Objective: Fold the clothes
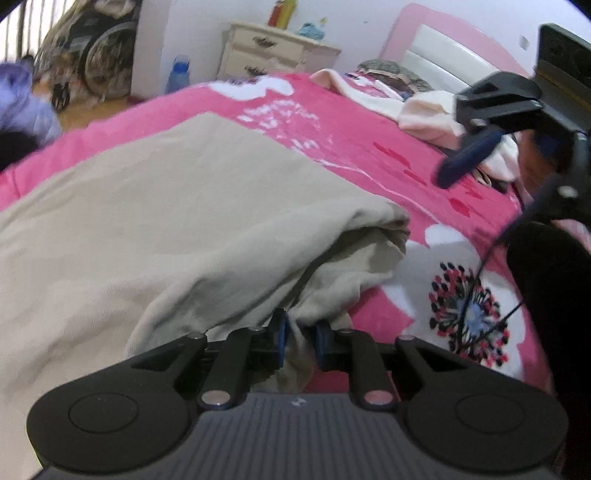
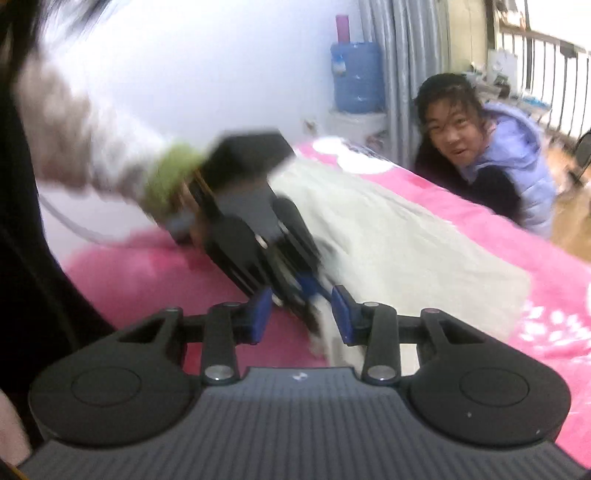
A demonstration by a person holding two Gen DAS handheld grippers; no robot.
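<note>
Left wrist: beige garment (image 1: pixel 155 206), bunched corner.

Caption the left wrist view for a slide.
Left tool pinches a beige garment on the pink bedspread.

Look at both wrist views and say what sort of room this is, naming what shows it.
Very likely a home bedroom. A bed with a pink blanket and pink headboard fills the views, a cream bedside cabinet stands by the wall, and a beige garment lies spread on the bed.
</note>
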